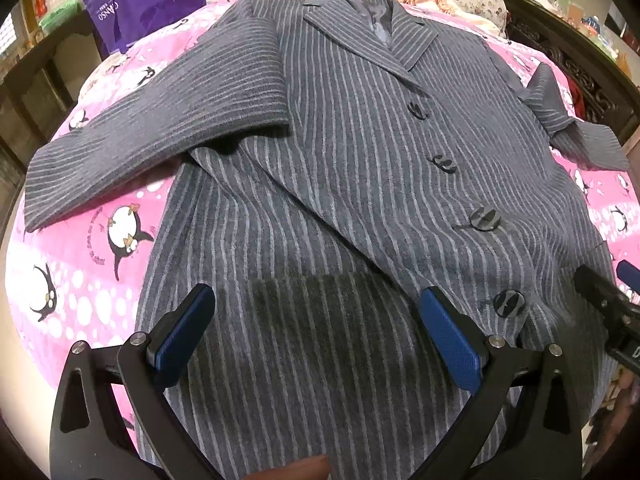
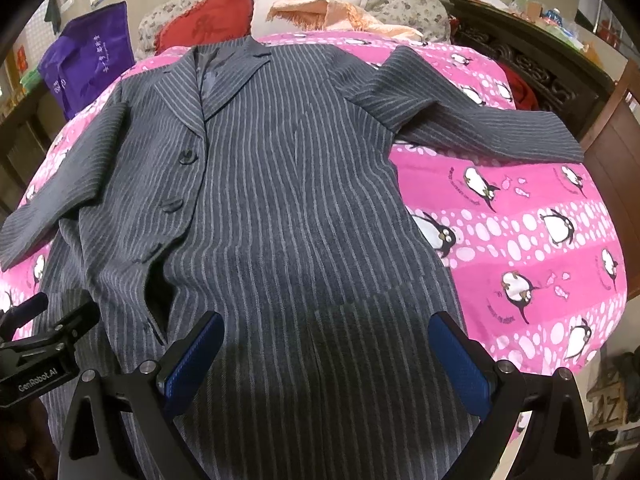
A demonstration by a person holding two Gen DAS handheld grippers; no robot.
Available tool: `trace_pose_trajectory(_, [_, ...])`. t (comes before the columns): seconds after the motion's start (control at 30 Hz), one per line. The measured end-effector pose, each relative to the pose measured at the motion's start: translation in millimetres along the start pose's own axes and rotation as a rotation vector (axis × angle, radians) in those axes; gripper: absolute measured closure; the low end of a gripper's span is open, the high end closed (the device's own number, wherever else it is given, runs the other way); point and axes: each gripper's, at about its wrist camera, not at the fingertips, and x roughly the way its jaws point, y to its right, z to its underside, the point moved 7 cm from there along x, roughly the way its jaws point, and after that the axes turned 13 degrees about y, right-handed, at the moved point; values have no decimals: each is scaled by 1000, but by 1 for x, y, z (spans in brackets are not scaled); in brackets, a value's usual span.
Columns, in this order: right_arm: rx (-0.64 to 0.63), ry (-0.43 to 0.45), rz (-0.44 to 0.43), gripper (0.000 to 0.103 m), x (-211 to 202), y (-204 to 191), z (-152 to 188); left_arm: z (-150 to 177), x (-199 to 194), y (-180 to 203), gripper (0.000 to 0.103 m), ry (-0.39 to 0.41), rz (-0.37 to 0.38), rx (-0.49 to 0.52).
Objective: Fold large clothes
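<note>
A long grey pinstriped coat (image 1: 340,152) (image 2: 280,184) lies face up on a pink penguin-print bedspread (image 1: 72,248) (image 2: 520,240), buttoned, collar toward the far end. One sleeve (image 1: 152,136) stretches out to the left in the left wrist view; the other sleeve (image 2: 472,120) reaches right in the right wrist view. My left gripper (image 1: 320,328) hovers open over the coat's lower left part, nothing between its blue pads. My right gripper (image 2: 326,352) hovers open above the lower right part, also holding nothing. Each gripper's body shows at the other view's edge.
A purple bag (image 1: 140,4) (image 2: 88,68) stands at the bed's far left. Red, white and orange pillows (image 2: 280,12) lie by the floral headboard. Dark carved furniture (image 2: 540,64) with clutter stands to the right. The bed edge drops off at right.
</note>
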Motion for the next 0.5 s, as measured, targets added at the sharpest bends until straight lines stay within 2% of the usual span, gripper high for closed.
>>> trace_pose_trajectory(0.1, [-3, 104, -37, 2, -4, -1, -18, -17, -1, -2, 0, 90, -15, 31])
trace_pose_trajectory(0.17, [-17, 194, -78, 2, -2, -5, -33, -37, 1, -5, 0, 195, -54, 78])
trace_pose_trajectory(0.23, [-50, 260, -118, 2, 6, -10, -46, -53, 11, -5, 0, 241, -41, 102])
trace_pose_trajectory(0.33, [-108, 277, -162, 2, 28, -18, -53, -62, 47, -4, 0, 156, 33, 83])
trace_pose_trajectory(0.43, [-93, 224, -199, 2, 59, -18, -43, -46, 75, 1, 0, 70, 51, 80])
trace_pose_trajectory(0.5, [-97, 183, -194, 2, 77, -15, -27, -42, 73, -1, 0, 129, 61, 54])
